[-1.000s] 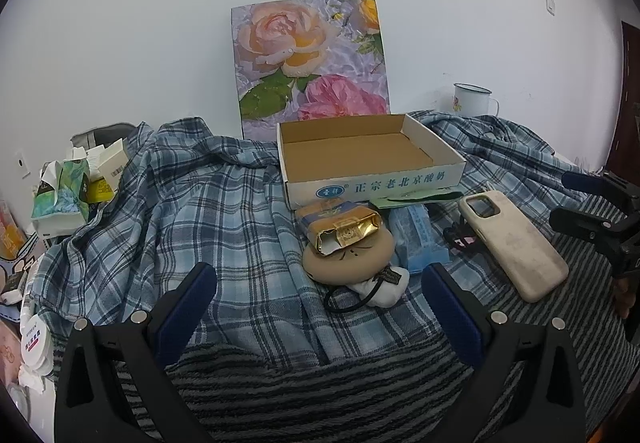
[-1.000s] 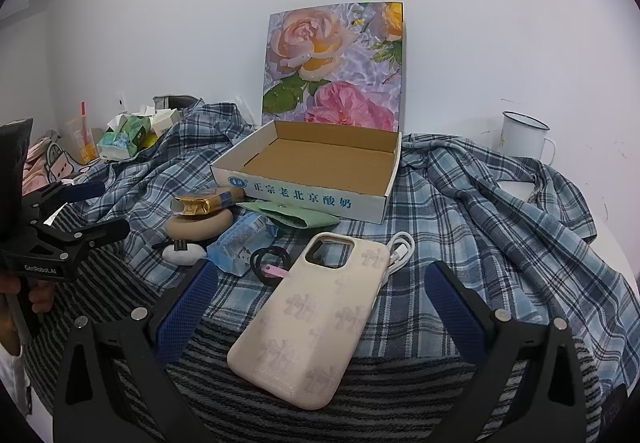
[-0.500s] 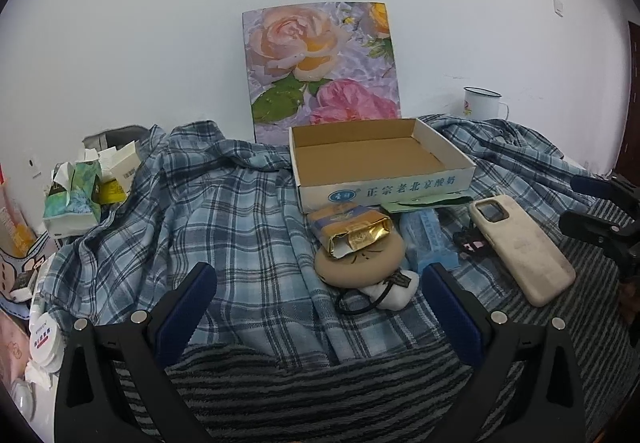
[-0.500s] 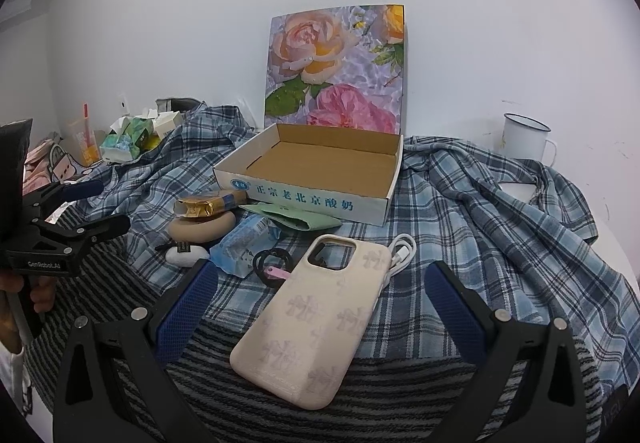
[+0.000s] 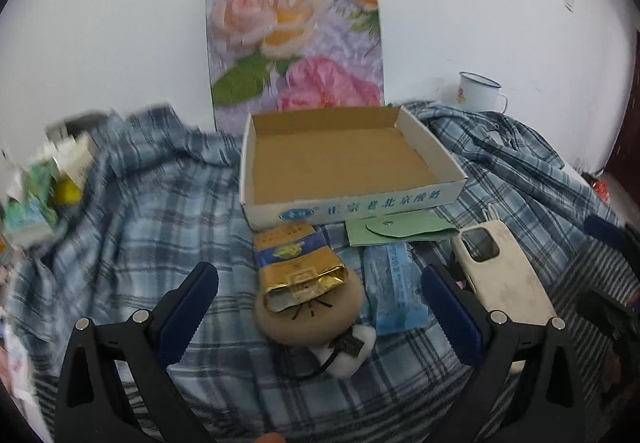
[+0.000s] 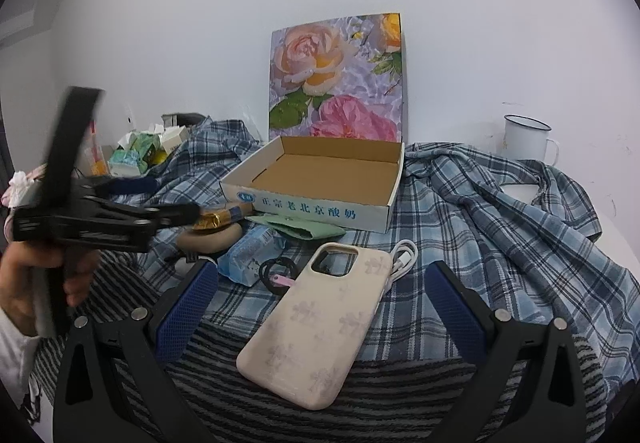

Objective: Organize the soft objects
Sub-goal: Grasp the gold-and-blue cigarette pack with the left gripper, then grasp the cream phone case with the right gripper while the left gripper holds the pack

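Since half a second back my left gripper [image 5: 320,307] has pushed forward and dropped toward the pile, so the round tan cushion [image 5: 310,317] now sits right between its fingers [image 5: 188,307], which are spread wide and clamped on nothing. That view is smeared at its left edge from the motion. From the right wrist I see the left gripper [image 6: 176,213] has swung in over the cushion [image 6: 210,239], my left hand [image 6: 36,283] on its handle. My right gripper [image 6: 322,307] has barely shifted; its fingers [image 6: 454,307] are also wide apart and empty, straddling the cream phone case [image 6: 320,323].

The soft things lie on the plaid cloth [image 5: 140,227] in front of the open cardboard box [image 5: 348,163]. A gold foil packet [image 5: 298,267] rests on top of the cushion, its far end touching the box front. A white charger plug [image 5: 350,347] with a black cable touches the cushion's near edge. Just right of the cushion lies a blue tissue pack [image 5: 394,287], and a green pouch [image 5: 396,231] lies against the box front. Black hair ties [image 6: 278,269] and a white cable [image 6: 402,259] lie by the phone case.

Behind the box a rose picture [image 5: 296,43] leans on the wall, with an enamel mug [image 6: 526,141] off to the right and tissue boxes [image 6: 140,155] at far left.
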A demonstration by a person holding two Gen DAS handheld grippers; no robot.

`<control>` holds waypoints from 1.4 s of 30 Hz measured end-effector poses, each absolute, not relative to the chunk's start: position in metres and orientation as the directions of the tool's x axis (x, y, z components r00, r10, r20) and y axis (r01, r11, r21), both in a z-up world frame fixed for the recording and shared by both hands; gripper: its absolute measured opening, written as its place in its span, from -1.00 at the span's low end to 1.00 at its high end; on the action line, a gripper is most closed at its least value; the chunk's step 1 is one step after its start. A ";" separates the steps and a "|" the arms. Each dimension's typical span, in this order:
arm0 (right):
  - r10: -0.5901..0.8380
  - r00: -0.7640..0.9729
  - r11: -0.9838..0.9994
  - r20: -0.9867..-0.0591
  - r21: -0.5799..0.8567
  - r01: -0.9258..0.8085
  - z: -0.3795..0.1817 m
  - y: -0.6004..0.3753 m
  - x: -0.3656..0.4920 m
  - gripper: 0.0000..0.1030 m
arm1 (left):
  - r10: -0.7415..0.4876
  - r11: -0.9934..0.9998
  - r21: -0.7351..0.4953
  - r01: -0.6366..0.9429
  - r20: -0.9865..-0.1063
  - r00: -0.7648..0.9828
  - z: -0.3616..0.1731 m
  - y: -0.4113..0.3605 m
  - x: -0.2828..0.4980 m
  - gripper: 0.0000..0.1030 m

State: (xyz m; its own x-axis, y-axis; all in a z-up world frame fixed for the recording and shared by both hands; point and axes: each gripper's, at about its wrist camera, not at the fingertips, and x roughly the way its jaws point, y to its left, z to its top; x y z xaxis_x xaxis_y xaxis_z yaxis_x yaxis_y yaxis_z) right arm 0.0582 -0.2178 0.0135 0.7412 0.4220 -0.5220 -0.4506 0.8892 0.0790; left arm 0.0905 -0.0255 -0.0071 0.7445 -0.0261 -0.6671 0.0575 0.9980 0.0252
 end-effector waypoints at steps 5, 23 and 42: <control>0.442 0.742 0.884 -0.504 0.106 -0.455 0.015 -0.223 0.058 1.00 | -0.004 1.000 0.017 0.022 -0.716 0.698 -0.020 -0.021 0.116 0.76; 0.448 0.740 0.883 -0.501 0.119 -0.454 0.015 -0.224 0.058 1.00 | -0.065 0.995 -0.095 -0.012 -0.761 0.646 -0.044 -0.003 0.146 0.27; 0.413 0.740 0.898 -0.532 0.101 -0.429 0.013 -0.222 0.062 1.00 | -0.081 0.994 -0.108 -0.003 -0.759 0.646 -0.050 -0.002 0.148 0.18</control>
State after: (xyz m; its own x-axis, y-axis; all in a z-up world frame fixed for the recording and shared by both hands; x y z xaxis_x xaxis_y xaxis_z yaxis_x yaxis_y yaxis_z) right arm 0.0621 -0.2223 0.0130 0.7397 0.4126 -0.5317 -0.4286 0.8979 0.1005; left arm 0.1475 -0.0017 -0.0498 0.6464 -0.0807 -0.7587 -0.0029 0.9941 -0.1082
